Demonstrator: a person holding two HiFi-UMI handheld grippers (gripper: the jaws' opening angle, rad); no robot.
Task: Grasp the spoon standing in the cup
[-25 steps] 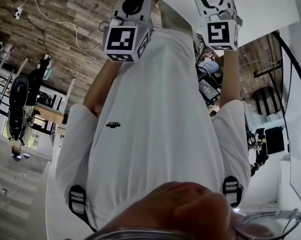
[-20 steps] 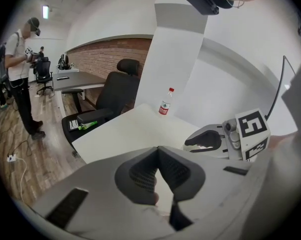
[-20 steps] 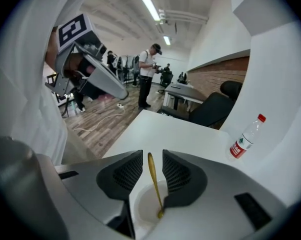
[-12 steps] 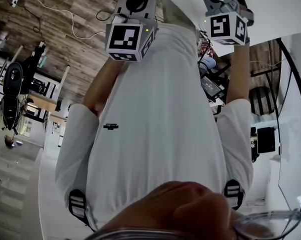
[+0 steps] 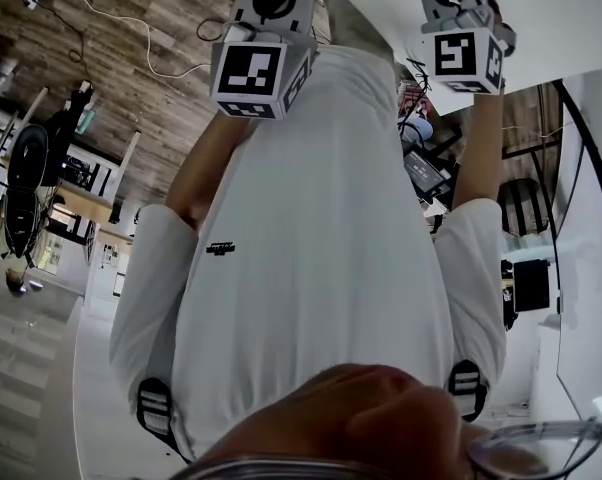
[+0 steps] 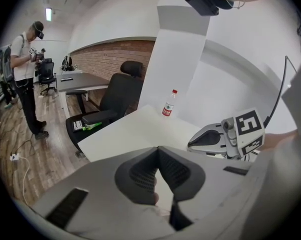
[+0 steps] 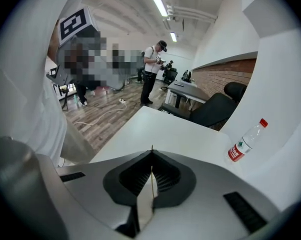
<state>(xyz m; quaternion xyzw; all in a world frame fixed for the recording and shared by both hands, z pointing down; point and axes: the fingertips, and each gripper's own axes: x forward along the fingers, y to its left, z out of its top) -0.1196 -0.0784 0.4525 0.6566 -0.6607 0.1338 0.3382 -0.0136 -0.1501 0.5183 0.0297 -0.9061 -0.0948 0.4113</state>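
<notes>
In the head view a white shirt fills the frame, and the left gripper and right gripper are cut off at the top edge; no view shows the spoon or cup. In the left gripper view, dark ribbed pads press together above a smooth white table. In the right gripper view, the jaws are closing: ribbed pads meet in a thin seam, empty, and a clear plastic bottle stands beyond.
</notes>
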